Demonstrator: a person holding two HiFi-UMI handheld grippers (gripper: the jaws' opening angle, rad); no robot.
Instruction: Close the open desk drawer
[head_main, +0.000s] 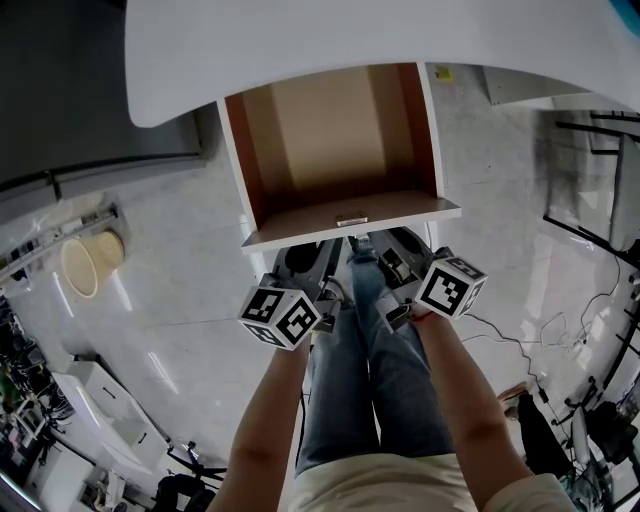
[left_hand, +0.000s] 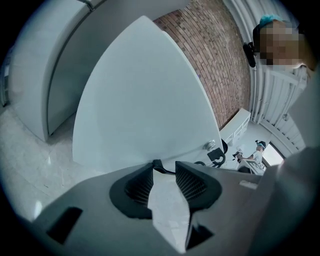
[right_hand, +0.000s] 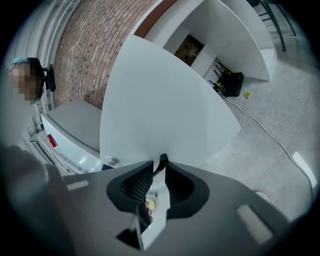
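While the head view is looking steeply down, the drawer (head_main: 340, 140) is standing pulled well out from under the white desk (head_main: 300, 40) at upper centre, its brown inside showing. The left gripper (head_main: 312, 262) and right gripper (head_main: 395, 258) are lying side by side just below its front panel (head_main: 410, 208), tips tucked out of sight under its edge, and a pale bucket (head_main: 90, 262) is sitting on the floor at left. Only the left gripper view is showing those jaws. They are standing about half apart, clamping nothing, with the white panel filling the frame ahead, the handle (left_hand: 210, 145) right of centre and a brick wall (left_hand: 210, 55) behind. The right gripper view is showing its jaws parted by a narrower gap, likewise gripping nothing, with the handle (right_hand: 111, 161) at lower left and a cable (right_hand: 265, 132) trailing over the floor at right.
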